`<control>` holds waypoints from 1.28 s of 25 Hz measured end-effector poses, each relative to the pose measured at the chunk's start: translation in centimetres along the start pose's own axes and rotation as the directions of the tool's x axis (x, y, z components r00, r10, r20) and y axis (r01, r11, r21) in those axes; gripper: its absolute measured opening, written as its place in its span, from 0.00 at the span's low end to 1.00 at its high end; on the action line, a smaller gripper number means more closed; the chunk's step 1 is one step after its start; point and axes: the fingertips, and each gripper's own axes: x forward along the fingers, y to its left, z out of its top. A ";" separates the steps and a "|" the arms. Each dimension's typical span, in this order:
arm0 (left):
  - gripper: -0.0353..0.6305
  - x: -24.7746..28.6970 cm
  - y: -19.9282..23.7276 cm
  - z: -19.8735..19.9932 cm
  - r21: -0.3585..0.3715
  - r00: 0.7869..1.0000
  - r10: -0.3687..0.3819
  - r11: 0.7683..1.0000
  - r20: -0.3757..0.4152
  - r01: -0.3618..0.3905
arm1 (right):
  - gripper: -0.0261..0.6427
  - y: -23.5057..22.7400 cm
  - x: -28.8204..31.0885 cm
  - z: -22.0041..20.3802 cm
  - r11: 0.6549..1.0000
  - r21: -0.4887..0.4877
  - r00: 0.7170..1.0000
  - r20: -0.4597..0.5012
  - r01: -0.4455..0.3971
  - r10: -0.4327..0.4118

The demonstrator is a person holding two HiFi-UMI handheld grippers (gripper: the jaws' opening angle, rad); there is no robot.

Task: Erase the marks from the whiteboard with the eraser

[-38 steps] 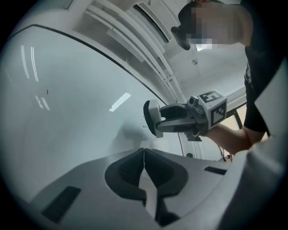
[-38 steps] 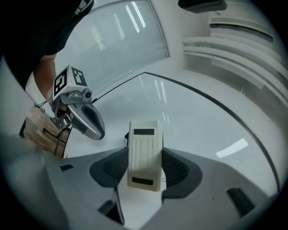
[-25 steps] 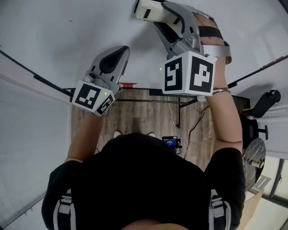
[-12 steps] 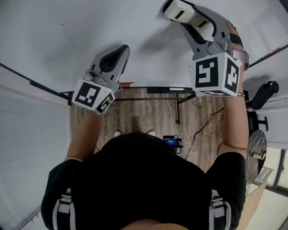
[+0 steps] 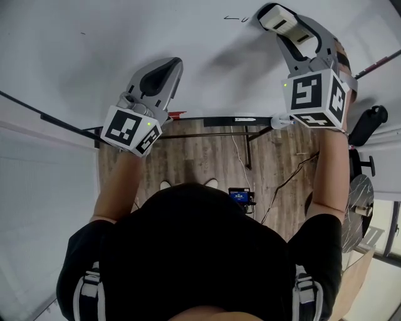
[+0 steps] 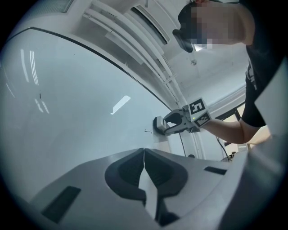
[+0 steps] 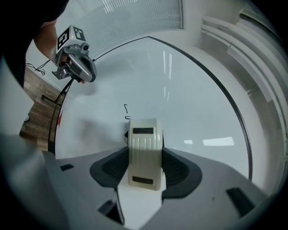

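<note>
Right gripper (image 5: 279, 17), clamping the eraser (image 7: 144, 150), has slid rightward past small marks (image 5: 233, 18); left gripper (image 6: 144, 156) closed.

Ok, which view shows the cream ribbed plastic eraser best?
The right gripper view: the cream ribbed plastic eraser sits centred and large, clamped between the right gripper's jaws against the white whiteboard. The head view catches it partly, near the top edge; the left gripper view shows it small and far off.

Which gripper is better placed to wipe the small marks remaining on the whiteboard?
Right. The right gripper holds the eraser against the whiteboard, just beside the black marks. The left gripper is shut, empty and farther from them.
</note>
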 end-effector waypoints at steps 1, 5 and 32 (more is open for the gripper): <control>0.06 0.0 0.0 0.0 0.001 1.000 0.000 1.000 -0.002 0.000 | 0.38 0.1 -0.2 0.3 1.000 0.001 1.000 0.001 -0.009 0.009; 0.06 -0.5 0.4 0.5 0.013 1.000 0.017 1.000 0.004 -0.017 | 0.38 2.1 -1.3 4.4 0.998 -0.026 0.996 0.068 -0.049 0.051; 0.06 -1.5 1.6 0.4 -0.008 0.999 0.042 0.999 -0.014 -0.042 | 0.38 5.1 2.3 11.4 0.996 -0.047 0.978 0.191 -0.080 0.088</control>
